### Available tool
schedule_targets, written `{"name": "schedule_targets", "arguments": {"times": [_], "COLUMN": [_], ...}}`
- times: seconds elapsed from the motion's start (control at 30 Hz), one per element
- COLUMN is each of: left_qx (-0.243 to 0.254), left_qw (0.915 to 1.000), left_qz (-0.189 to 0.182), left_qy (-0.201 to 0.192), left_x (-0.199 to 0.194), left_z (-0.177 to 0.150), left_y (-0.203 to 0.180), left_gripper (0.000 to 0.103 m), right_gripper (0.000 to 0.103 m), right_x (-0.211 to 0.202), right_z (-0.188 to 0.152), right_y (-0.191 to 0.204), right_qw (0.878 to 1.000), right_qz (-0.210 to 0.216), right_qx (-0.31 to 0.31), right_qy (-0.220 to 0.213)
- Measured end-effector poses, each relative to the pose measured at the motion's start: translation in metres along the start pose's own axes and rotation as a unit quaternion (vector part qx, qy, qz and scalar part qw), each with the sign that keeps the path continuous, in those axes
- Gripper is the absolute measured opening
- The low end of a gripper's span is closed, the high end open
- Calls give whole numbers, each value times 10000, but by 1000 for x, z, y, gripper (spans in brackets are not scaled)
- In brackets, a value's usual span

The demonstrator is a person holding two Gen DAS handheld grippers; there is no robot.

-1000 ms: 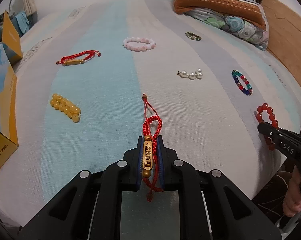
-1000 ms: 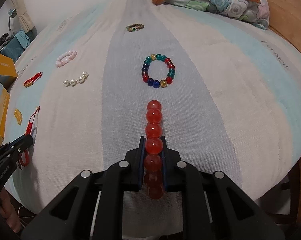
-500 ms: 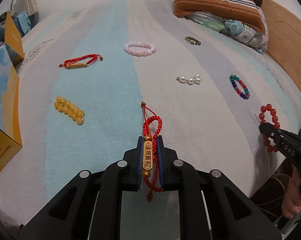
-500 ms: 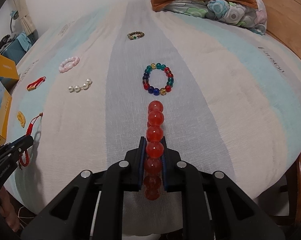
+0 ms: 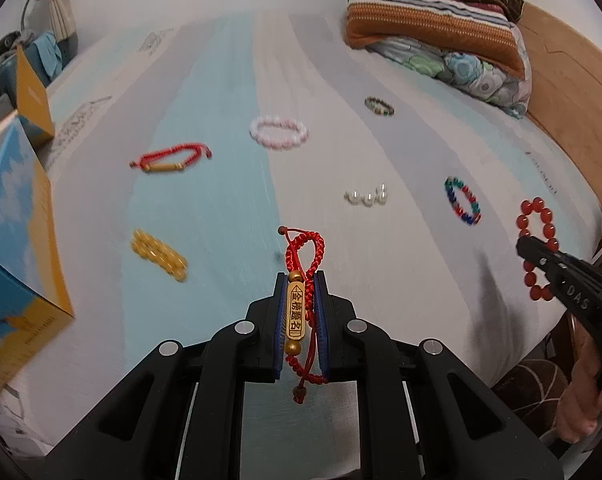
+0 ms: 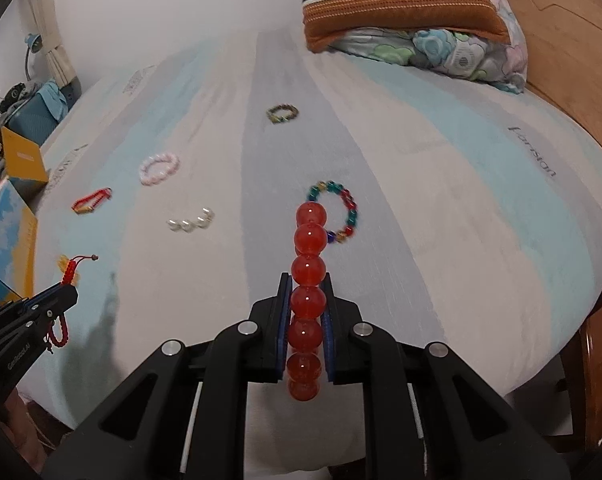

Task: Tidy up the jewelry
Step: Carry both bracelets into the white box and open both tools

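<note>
Looking along the left gripper [image 5: 301,312], its jaws clamp a red cord bracelet [image 5: 304,264] above the bed [image 5: 229,92]. In the right view, the right gripper [image 6: 305,312] pinches a red bead bracelet [image 6: 307,272]. Six pieces lie unsorted, including a pearl strand [image 6: 191,222].

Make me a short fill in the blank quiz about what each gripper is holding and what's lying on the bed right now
1. The left gripper has its jaws shut on a red cord bracelet with a ____ tube charm.
2. The right gripper holds a bracelet of large ____ beads.
3. The pearl piece lies on the ____.

Missing words: gold; red; bed
</note>
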State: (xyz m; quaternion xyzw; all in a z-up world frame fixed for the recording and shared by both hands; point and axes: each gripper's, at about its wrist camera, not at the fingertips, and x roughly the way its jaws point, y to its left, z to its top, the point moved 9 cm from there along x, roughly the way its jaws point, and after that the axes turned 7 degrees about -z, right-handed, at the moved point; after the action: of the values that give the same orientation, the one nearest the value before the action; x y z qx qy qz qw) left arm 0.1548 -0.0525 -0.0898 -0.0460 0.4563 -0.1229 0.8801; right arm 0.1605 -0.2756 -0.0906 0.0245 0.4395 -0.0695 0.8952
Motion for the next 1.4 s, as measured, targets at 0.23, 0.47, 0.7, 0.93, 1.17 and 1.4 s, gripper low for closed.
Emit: {"name": "schedule_targets", "arguments": {"times": [0.23, 0.47, 0.7, 0.93, 1.17, 1.4], "left_qx": [-33, -387, -719, -1138, -1697, -2147], "left_qw": [9999, 9983, 9933, 9848, 9708, 9582], "left_qz": [87, 358, 722, 1123, 1588, 1866], "left_qy": [-136, -262, -550, -672, -592, -318], "left_x": [-38, -75, -129, -173, -206, -215], "left_z": [17, 27, 40, 35, 5, -28], "left_y": [24, 80, 141, 207, 285, 345], "left_gripper": [12, 12, 12, 12, 12, 12], "right_gripper": [13, 13, 13, 13, 13, 13], "right_x": [-22, -48, -79, -116, -136, -130], "right_z": [25, 52, 72, 75, 49, 10], "right_y": [40, 100, 187, 290, 399, 484], "right_qw": [9997, 9979, 9921, 9799, 9603, 9385], "right_qz": [180, 390, 729, 1187, 1717, 2110], "right_qx": [-184, -482, -925, -1480, -2121, -2726], "right_qy": [-58, -206, -431, -622, -573, -195]}}
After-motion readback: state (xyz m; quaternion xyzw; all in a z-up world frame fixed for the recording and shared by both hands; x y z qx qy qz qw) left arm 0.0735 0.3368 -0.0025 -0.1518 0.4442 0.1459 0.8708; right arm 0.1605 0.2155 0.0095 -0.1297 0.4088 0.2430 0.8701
